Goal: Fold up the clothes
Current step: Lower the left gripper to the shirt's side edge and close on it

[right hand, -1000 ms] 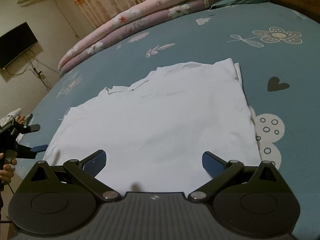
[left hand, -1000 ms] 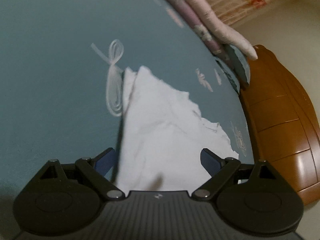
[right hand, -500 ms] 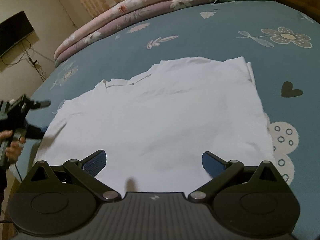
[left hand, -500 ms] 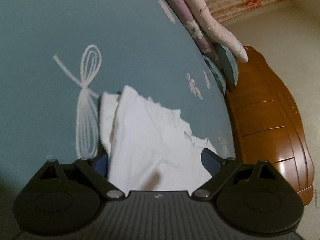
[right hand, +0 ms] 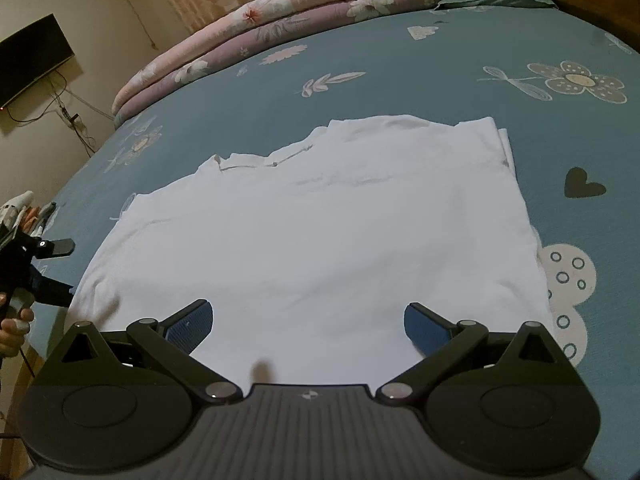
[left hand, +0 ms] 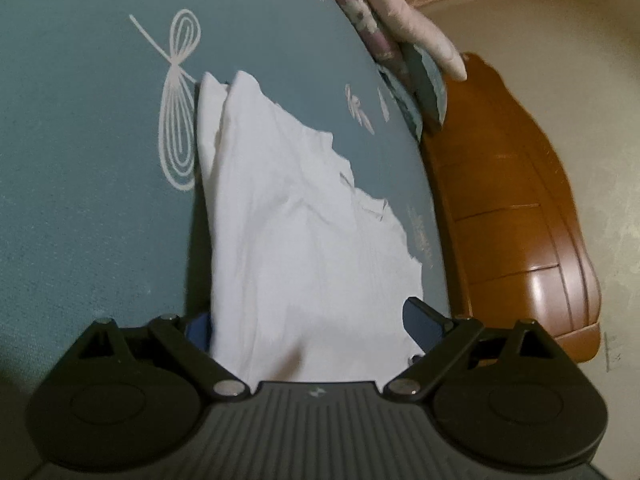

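A white garment (right hand: 320, 232) lies spread flat on the blue bedsheet (right hand: 440, 60), folded double along its right side. My right gripper (right hand: 308, 324) hovers open over its near hem, blue pads (right hand: 192, 322) wide apart with nothing between them. In the left wrist view the same garment (left hand: 300, 220) runs away from me. My left gripper (left hand: 310, 320) is open at the garment's end, with its left pad (left hand: 200, 326) partly hidden behind the cloth edge. From the right wrist view, the left gripper (right hand: 66, 272) stands open at the garment's left corner, held by a hand (right hand: 12, 328).
Rolled pink and purple quilts (right hand: 280, 12) line the far side of the bed. A wooden bed board (left hand: 512, 208) stands past the mattress edge, with a pillow (left hand: 424, 92) against it. A dark TV (right hand: 32, 56) hangs on the wall at left.
The left gripper has come in toward the garment's left corner, and its view has swung across the sheet. The right gripper has edged forward over the near hem. Both stay open.
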Action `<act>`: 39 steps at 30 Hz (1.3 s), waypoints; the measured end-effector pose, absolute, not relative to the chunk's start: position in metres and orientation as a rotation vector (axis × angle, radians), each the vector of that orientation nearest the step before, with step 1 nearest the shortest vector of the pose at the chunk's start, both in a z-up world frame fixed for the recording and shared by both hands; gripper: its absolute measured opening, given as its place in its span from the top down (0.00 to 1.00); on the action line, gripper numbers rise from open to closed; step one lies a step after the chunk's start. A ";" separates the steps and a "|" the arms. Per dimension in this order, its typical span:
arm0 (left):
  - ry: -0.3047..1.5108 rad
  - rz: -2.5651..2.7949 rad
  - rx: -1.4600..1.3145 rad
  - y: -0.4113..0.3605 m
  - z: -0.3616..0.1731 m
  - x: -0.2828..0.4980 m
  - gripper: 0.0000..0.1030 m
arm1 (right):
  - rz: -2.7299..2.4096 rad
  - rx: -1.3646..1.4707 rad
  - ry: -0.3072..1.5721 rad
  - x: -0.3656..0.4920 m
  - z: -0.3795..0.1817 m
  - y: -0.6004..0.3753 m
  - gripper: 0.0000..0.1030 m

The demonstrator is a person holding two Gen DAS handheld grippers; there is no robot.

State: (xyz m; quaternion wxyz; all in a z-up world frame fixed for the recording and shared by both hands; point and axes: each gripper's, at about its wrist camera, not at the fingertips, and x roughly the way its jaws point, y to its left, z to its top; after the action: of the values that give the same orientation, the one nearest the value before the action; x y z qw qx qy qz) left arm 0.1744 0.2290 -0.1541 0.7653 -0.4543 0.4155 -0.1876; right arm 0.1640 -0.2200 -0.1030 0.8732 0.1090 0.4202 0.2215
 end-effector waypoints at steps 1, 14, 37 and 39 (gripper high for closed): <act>0.903 -0.404 -0.987 0.229 -0.154 0.179 0.09 | 0.463 0.226 0.880 0.164 -0.103 -0.219 0.00; 0.909 -0.506 -0.833 0.218 -0.152 0.203 0.11 | 0.483 0.201 0.856 0.158 -0.091 -0.212 0.00; 1.014 -0.359 -0.703 0.220 -0.151 0.218 0.88 | 0.510 0.235 0.867 0.160 -0.106 -0.214 0.00; 1.028 -0.333 -0.666 0.216 -0.147 0.219 0.88 | 0.511 0.239 0.866 0.160 -0.106 -0.215 0.00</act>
State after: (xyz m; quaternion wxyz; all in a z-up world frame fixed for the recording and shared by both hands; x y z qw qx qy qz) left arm 0.2193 0.2160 -0.1474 0.8053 -0.3111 0.4802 -0.1554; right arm 0.1596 -0.2151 -0.1065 0.8693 0.1145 0.4142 0.2442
